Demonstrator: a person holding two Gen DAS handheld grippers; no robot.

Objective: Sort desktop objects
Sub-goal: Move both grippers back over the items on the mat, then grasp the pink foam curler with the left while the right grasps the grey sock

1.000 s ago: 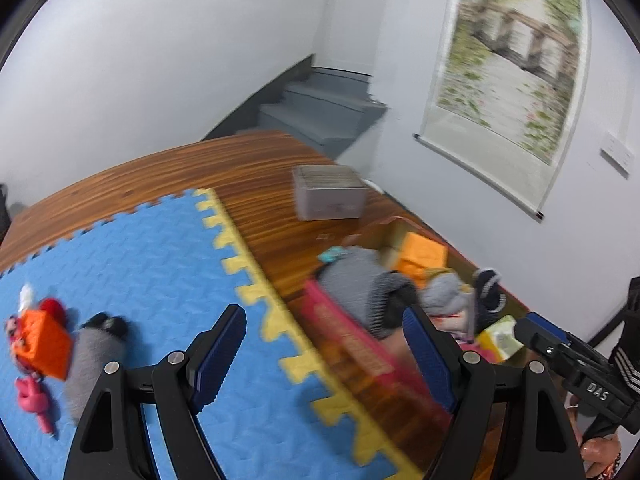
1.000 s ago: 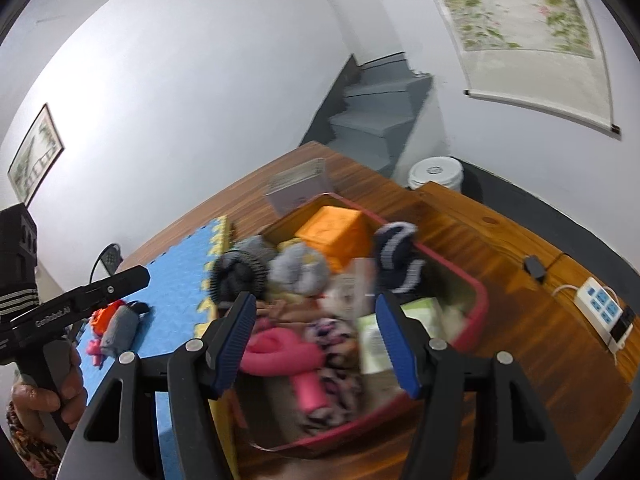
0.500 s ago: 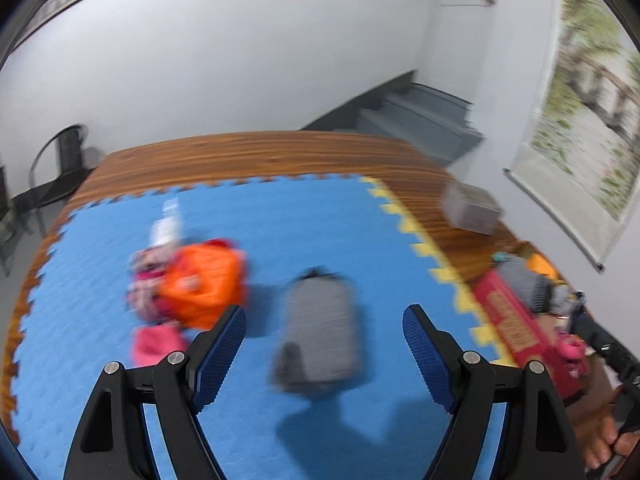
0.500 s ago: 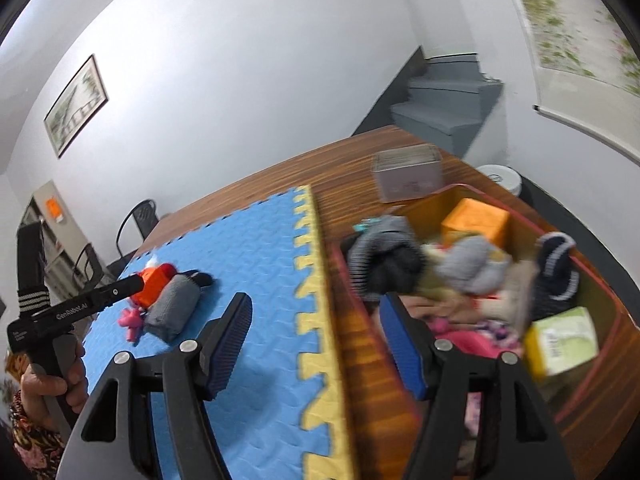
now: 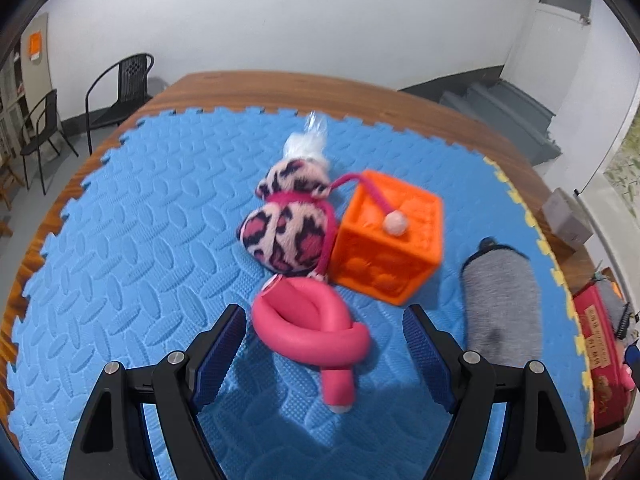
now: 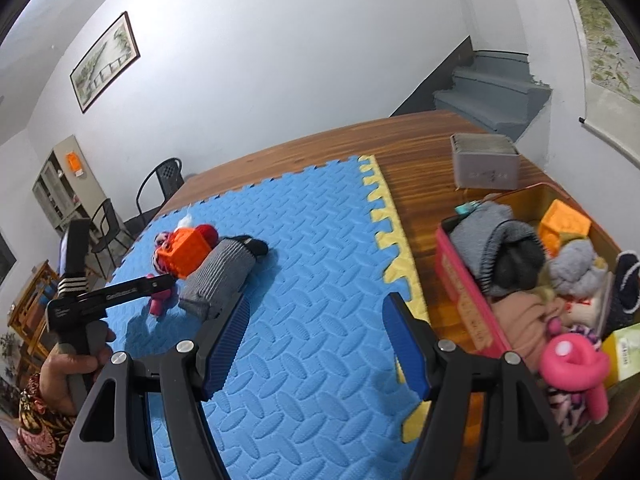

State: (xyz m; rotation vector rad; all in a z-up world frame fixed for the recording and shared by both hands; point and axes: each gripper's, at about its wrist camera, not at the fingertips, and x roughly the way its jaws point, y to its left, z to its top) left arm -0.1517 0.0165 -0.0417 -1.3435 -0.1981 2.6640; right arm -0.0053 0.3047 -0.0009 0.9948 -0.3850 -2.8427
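Blue foam mat (image 5: 132, 216) now fills my left claw's (image 5: 324, 344) view instead of the red box (image 6: 464, 280), its spread, empty jaws flanking the pink foam loop (image 5: 308, 328) beside the orange cube (image 5: 392, 240), while only my right claw (image 6: 316, 336), likewise agape, shows that box's heaped clothes.

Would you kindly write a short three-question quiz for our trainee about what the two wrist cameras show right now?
1. True or false: the left gripper is shut on the orange cube.
2. Which item lies nearest between the left gripper's fingers? A) grey sock B) pink foam loop C) leopard plush
3. Fill in: the sorted items sit in a red ___ beside the blue mat.

Key: 1 false; 2 B; 3 box.
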